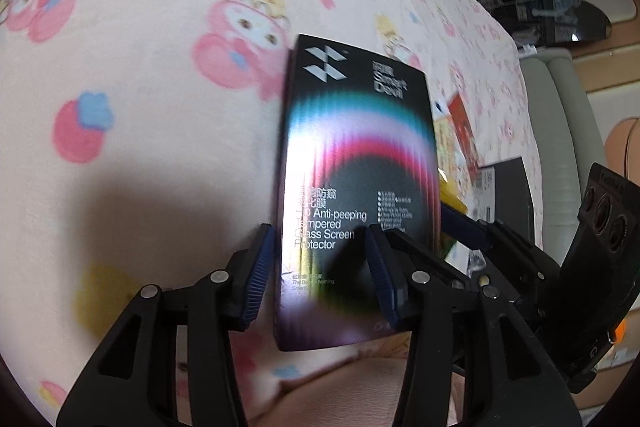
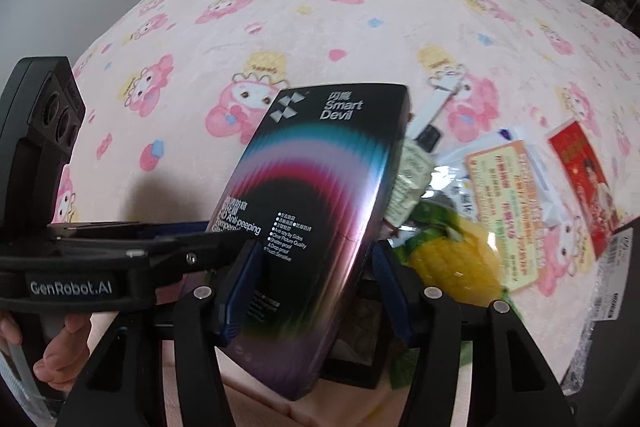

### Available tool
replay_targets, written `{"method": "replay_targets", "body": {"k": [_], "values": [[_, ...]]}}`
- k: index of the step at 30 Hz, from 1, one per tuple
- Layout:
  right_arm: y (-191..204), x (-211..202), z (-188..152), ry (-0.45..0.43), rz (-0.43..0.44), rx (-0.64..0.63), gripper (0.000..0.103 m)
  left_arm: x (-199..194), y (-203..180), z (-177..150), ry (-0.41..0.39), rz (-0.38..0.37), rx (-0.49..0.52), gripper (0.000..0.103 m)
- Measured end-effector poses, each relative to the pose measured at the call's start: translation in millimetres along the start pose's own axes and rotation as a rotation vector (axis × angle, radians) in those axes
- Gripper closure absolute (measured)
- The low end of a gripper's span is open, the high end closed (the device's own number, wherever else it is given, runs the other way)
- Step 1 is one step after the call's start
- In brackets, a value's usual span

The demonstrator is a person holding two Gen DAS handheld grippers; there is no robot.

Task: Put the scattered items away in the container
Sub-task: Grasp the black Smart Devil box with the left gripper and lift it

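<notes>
Now: black box (image 1: pixel 352 147) held up over the pink bed cover (image 1: pixel 120 147), with both tools at it.

Left wrist view: the left gripper (image 1: pixel 320 231) has its fingers spread to either side of the box's lower end, one pad against the left edge and the other lying across the printed face; I cannot tell whether they press. Right wrist view: the box stands tilted, top leaning away, between the fingers of the right gripper (image 2: pixel 318 251), which seems to pinch its lower half, though the far pad is dim. The left gripper reaches in from the left to the box's edge. Just right of the box lie a corn toy (image 2: pixel 452 263), a bottle (image 2: pixel 412 167) and a red card (image 2: pixel 580 179).
</notes>
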State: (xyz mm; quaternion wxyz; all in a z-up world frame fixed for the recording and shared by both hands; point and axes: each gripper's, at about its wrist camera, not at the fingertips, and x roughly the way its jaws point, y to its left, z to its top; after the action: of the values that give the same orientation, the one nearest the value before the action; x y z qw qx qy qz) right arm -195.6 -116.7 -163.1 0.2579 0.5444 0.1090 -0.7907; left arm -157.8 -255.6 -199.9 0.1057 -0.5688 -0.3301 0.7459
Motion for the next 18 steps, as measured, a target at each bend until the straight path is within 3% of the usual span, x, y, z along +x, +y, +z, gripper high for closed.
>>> {"method": "replay_targets", "body": {"k": [7, 13, 18], "values": [[-16.7, -21.6, -20.0, -0.010, 0.004, 0.014, 0.051, 1.3, -35.9, -11.0, 0.038, 0.041, 0.134, 0.057], [-29.8, -22.0, -20.2, -0.007, 0.035, 0.061, 0.051, -2.2, -19.6, 0.4, -0.008, 0.046, 0.044, 0.057], [-23.3, -18.5, -14.8, -0.016, 0.012, 0.035, 0.051, -4.9, -9.2, 4.4, -0.028, 0.024, 0.005, 0.057]]}}
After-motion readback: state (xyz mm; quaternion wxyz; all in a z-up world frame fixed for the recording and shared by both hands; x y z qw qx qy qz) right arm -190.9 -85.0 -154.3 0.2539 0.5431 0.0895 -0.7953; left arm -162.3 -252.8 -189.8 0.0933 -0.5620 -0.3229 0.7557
